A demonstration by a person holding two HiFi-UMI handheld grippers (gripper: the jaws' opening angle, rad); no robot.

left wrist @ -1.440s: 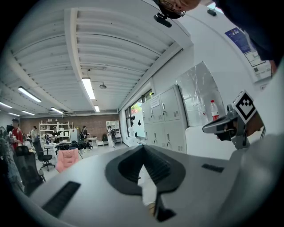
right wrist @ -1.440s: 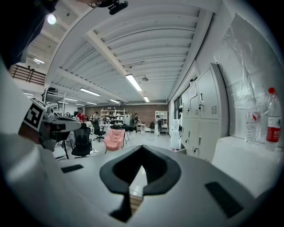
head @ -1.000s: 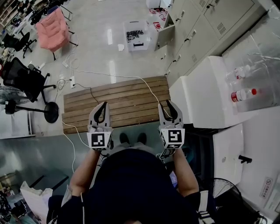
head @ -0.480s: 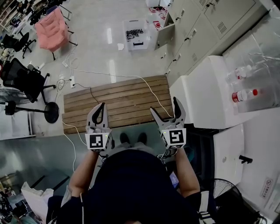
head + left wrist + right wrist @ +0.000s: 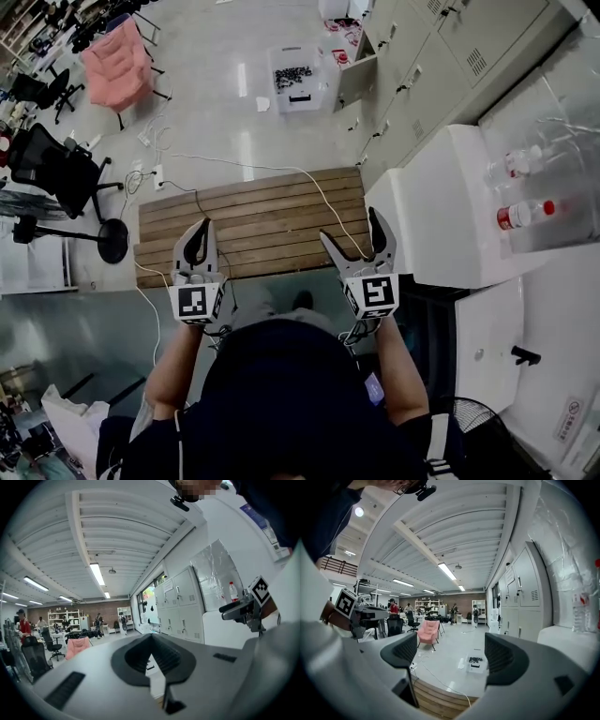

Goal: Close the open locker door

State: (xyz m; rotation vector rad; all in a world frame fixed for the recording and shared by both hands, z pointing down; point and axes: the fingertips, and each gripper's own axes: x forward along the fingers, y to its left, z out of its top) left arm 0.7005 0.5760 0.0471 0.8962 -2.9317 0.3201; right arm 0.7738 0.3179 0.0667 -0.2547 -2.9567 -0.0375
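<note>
Left gripper (image 5: 199, 232): jaws together with nothing between them; lower left of centre in the head view.
Right gripper (image 5: 352, 228): jaws spread wide, having just been opening, with only air between them; lower right of centre.
Open locker door (image 5: 355, 77): top of the head view, right of centre, swung out from the grey locker bank (image 5: 441, 56); well apart from both grippers.
In between: a wooden platform (image 5: 248, 211) crossed by a white cable (image 5: 323, 197); a clear bin (image 5: 293, 75) on the floor near the door.
Risk on approach: a foot could catch the cable or the platform edge and cause a stumble.
Risk at contact: a wide-spread jaw could hook the door's edge instead of pushing it. A hard shove might bounce the door back open. The latch looks too small to read from here.
</note>
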